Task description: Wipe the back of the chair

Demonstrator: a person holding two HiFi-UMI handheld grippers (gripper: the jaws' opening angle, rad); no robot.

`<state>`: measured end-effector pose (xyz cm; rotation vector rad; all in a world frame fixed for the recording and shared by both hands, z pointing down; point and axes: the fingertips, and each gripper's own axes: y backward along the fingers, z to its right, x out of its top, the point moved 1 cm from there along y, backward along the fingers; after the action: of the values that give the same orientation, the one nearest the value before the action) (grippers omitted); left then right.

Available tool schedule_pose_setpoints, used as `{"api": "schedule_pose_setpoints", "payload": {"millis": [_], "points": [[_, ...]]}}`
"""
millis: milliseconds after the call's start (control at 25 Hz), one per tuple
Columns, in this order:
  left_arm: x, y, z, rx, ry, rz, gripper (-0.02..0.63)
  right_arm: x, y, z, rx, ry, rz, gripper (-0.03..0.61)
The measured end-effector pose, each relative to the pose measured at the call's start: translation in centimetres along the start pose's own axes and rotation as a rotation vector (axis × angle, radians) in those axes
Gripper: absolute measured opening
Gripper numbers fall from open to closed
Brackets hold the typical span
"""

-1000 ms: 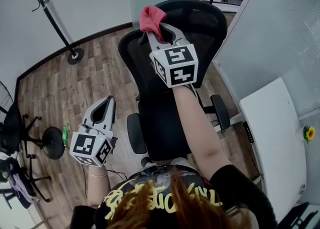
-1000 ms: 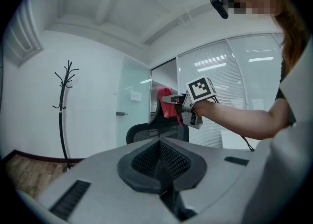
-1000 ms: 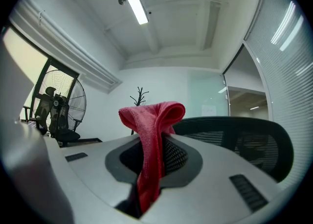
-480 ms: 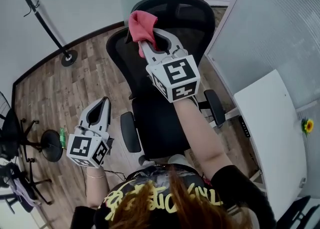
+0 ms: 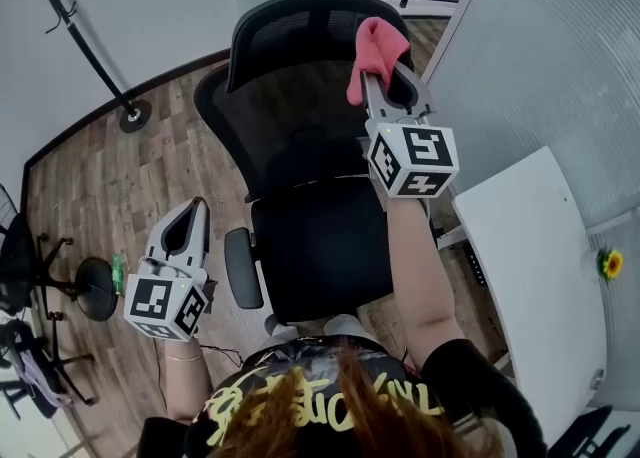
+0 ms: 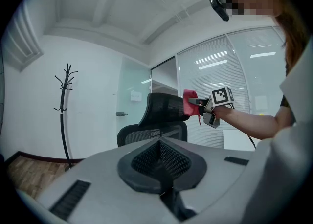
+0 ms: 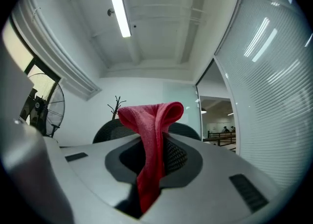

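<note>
A black mesh office chair [image 5: 300, 96] stands in front of me, its backrest facing me and its headrest [image 5: 300, 26] on top. My right gripper [image 5: 378, 71] is shut on a red cloth [image 5: 375, 46] and holds it against the right end of the headrest. In the right gripper view the cloth [image 7: 151, 140] hangs folded from between the jaws, with the chair top [image 7: 110, 129] behind it. My left gripper [image 5: 190, 214] hangs low to the left of the chair, shut, with nothing in it. The left gripper view shows the chair [image 6: 161, 115] and the cloth [image 6: 190, 103] from the side.
A white desk [image 5: 530, 266] stands to the right, next to a glass partition [image 5: 540, 56]. A black coat stand [image 5: 100, 36] rises at the back left. A fan [image 5: 20, 256] and a round black base [image 5: 95, 286] sit on the wooden floor to the left.
My right gripper has carried the red cloth from the left end of the headrest across to its right end. The left gripper has barely moved.
</note>
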<state>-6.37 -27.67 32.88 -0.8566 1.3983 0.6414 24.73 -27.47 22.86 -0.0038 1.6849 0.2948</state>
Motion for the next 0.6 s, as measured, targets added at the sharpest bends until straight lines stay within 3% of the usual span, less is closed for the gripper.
{"api": "schedule_pose_setpoints", "payload": {"millis": [360, 600], "points": [[0.0, 0.0, 1.8, 0.073, -0.002, -0.001, -0.006, -4.1, 1.0, 9.5, -0.155, 0.041, -0.056, 0.061], [-0.3, -0.1, 3.0, 0.123, -0.002, -0.012, -0.006, -5.6, 0.2, 10.5, -0.146, 0.093, -0.059, 0.061]]}}
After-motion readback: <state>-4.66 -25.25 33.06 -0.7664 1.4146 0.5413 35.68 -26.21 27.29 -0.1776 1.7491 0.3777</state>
